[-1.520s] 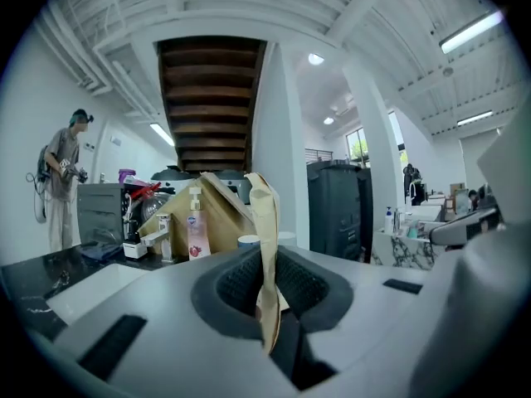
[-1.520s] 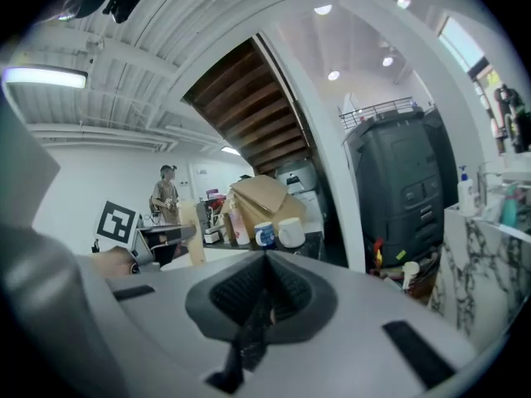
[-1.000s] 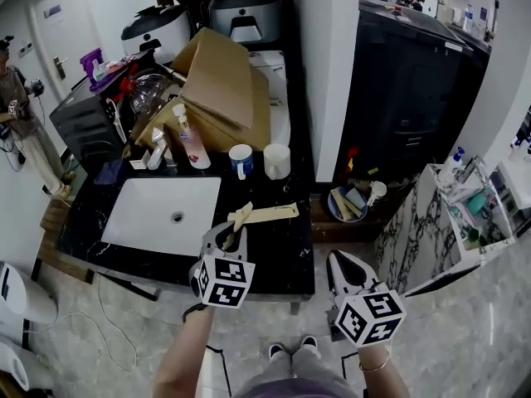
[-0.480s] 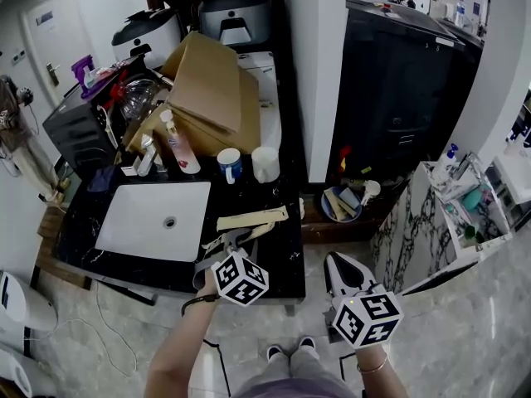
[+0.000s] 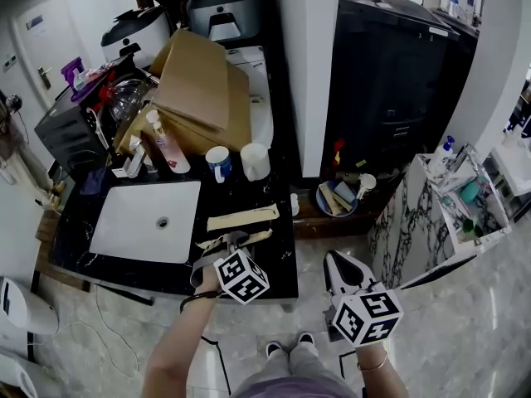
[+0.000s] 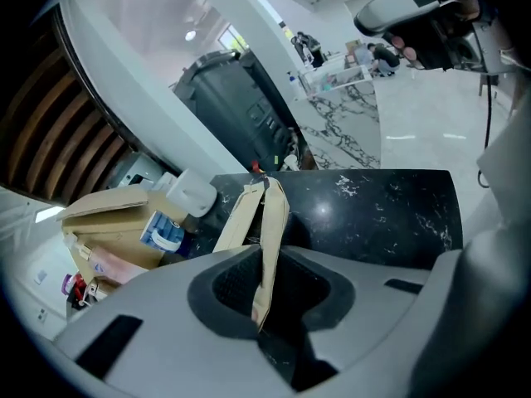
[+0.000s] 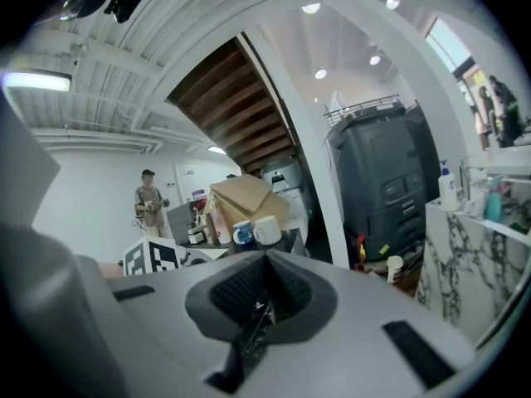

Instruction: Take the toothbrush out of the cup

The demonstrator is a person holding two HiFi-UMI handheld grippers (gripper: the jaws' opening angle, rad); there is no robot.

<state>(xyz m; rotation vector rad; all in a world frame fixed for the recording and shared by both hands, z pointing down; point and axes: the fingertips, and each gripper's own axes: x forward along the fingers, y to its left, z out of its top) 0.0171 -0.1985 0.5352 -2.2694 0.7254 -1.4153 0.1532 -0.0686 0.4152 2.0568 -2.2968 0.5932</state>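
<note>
My left gripper (image 5: 221, 250) hangs over the front of the black counter (image 5: 278, 251), with a flat beige toothbrush (image 5: 238, 240) clamped between its jaws. In the left gripper view the brush (image 6: 267, 247) stands edge-on in the left gripper (image 6: 264, 282), whose jaws are opening. A second beige strip (image 5: 242, 217) lies on the counter just behind it. Further back stand a blue-and-white mug (image 5: 218, 162) and a white cup (image 5: 255, 161). My right gripper (image 5: 341, 261) floats off the counter's right end, shut and empty.
A white sink (image 5: 146, 222) fills the counter's left half. Bottles (image 5: 166, 145), a cardboard box (image 5: 199, 89) and kitchen appliances crowd the back. A dark cabinet (image 5: 398, 73) stands to the right, with a marble shelf unit (image 5: 415, 214) near it.
My left gripper has come down toward the counter's front edge and rolled, carrying the beige toothbrush with it. The right gripper has drifted only slightly.
</note>
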